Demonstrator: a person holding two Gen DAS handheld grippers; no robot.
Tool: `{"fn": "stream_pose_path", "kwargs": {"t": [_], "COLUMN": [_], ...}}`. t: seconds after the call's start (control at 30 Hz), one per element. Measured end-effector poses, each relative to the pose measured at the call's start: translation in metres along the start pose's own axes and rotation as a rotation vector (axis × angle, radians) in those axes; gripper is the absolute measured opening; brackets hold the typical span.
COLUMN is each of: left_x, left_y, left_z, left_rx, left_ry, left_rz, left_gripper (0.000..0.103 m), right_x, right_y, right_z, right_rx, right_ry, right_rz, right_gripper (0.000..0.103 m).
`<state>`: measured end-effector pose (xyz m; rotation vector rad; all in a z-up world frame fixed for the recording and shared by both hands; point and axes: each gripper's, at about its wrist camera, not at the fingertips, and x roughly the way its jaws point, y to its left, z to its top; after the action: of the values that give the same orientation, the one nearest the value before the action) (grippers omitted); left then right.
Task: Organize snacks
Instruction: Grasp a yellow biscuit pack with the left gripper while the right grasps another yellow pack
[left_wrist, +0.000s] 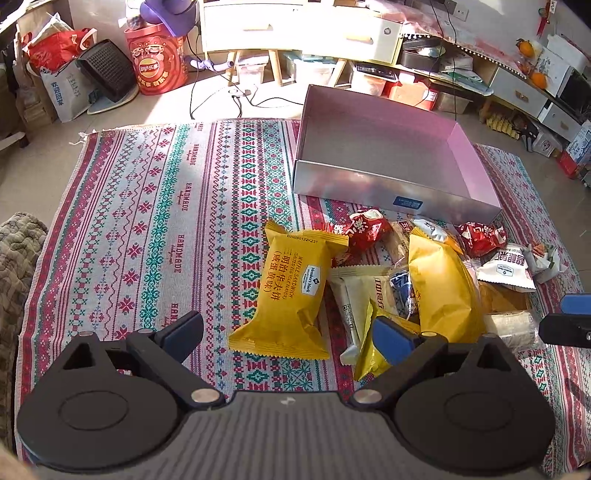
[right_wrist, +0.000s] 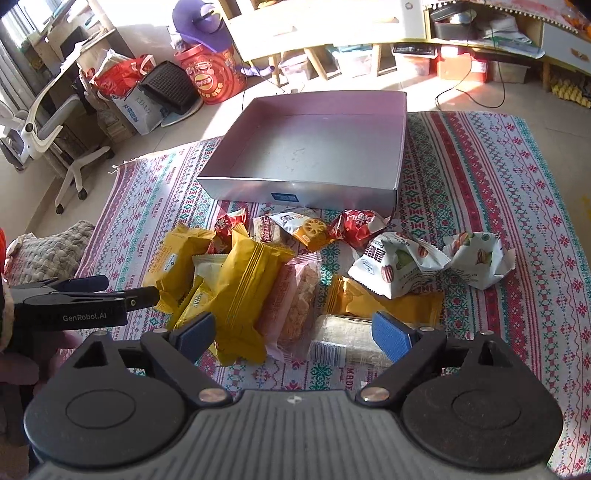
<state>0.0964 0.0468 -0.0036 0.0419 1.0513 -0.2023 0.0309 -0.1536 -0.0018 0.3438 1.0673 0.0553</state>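
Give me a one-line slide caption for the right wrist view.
Open right gripper above a pile of wrapped snacks on a patterned cloth, empty pink box behind.

floor: pale tiles (left_wrist: 44, 147), sunlit | furniture: white cabinet (left_wrist: 295, 26), office chair (right_wrist: 48, 122) | cover: patterned cloth (left_wrist: 147, 221)

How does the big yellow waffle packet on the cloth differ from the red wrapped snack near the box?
The yellow waffle packet is much larger than the red wrapped snack. The yellow waffle packet is a flat rectangular pillow pack with zigzag ends, while the red wrapped snack is a crumpled, rounded bundle. The yellow waffle packet lies nearer the camera; the red wrapped snack lies close to the box. Both rest on the patterned cloth, outside the box.
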Motion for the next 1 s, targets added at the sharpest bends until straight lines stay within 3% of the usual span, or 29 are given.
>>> {"fn": "stream_pose_path", "kwargs": {"t": [0.17, 0.6, 0.83, 1.0], "left_x": [0.020, 0.052, 0.058, 0.056], "left_y": [0.011, 0.019, 0.016, 0.017], "left_z": [0.005, 0.022, 0.022, 0.020], "left_rx": [-0.012, -0.047, -0.038, -0.037], "left_ry": [0.024, 0.048, 0.065, 0.059], "left_rz": [-0.040, -0.106, -0.111, -0.098], "left_gripper": [0.086, 0.068, 0.058, 0.051], "right_x": [0.016, 0.045, 0.046, 0.049], "right_y": [0.009, -0.001, -0.008, -0.008], "right_z": [0.008, 0.017, 0.015, 0.013], "right_rx": [-0.007, 0.087, 0.111, 0.109], "right_ry": [0.035, 0.089, 0.101, 0.103], "right_rz": [0.074, 0.221, 0.243, 0.226], "right_gripper": [0.079, 0.062, 0.055, 0.044]}}
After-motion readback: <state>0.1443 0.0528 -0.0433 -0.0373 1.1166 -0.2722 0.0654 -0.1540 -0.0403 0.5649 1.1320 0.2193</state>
